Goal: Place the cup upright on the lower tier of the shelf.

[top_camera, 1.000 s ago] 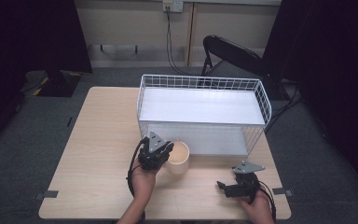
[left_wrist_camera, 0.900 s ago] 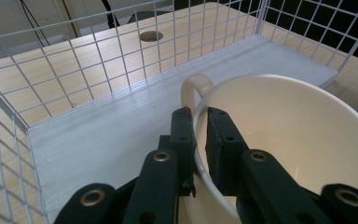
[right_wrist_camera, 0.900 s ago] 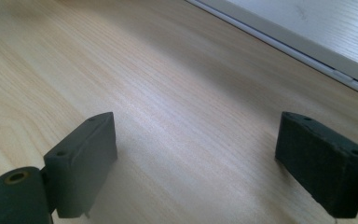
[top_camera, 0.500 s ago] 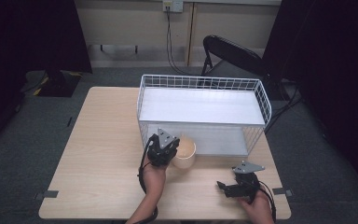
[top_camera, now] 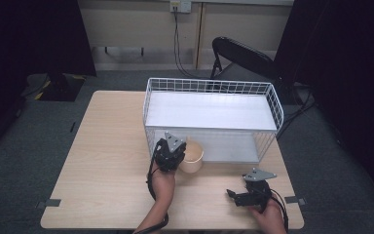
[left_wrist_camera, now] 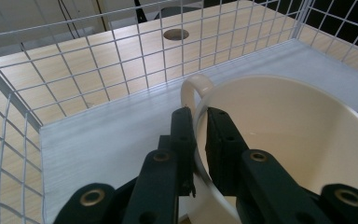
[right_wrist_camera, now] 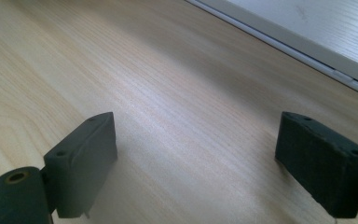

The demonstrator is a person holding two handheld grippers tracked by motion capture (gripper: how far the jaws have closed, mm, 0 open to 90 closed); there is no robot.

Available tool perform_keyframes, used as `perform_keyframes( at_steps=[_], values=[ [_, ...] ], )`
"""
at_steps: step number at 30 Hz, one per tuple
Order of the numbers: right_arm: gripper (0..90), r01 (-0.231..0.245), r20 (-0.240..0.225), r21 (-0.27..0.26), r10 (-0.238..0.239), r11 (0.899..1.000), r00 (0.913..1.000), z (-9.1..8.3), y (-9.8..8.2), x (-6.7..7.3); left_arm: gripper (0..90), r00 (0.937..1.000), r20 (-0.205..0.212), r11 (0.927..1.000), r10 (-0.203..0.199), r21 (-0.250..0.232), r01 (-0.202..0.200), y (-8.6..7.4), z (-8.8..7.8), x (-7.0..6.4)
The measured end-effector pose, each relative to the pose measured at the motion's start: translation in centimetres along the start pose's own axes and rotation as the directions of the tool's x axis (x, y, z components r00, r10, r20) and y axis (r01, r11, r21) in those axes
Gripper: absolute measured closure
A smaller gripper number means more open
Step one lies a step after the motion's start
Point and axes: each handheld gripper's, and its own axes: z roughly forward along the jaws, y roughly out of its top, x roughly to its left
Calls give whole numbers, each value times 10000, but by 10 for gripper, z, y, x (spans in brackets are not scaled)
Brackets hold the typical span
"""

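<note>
Your left gripper [top_camera: 171, 152] has its fingers [left_wrist_camera: 182, 135] clamped on the rim of the cream mug [top_camera: 193, 159], one inside and one outside, just beside the handle [left_wrist_camera: 193, 87]. The mug sits at the front wall of the white wire basket [top_camera: 213, 87], so it could catch the wires and twist out of that thin rim pinch. Your left forearm reaches forward over the table [top_camera: 107, 161]. Your right gripper [top_camera: 238, 196] rests low near the table's front edge, fingers [right_wrist_camera: 81, 161] spread wide and empty.
</note>
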Motion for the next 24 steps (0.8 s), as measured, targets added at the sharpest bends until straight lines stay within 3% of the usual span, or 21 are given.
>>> perform_keyframes(
  at_steps=[24],
  values=[
    [120, 1, -1, -2, -1, 10000, 10000, 0, 0, 0, 815, 9983, -467, 9993, -344, 145, 351, 3, 9, 2]
  ],
)
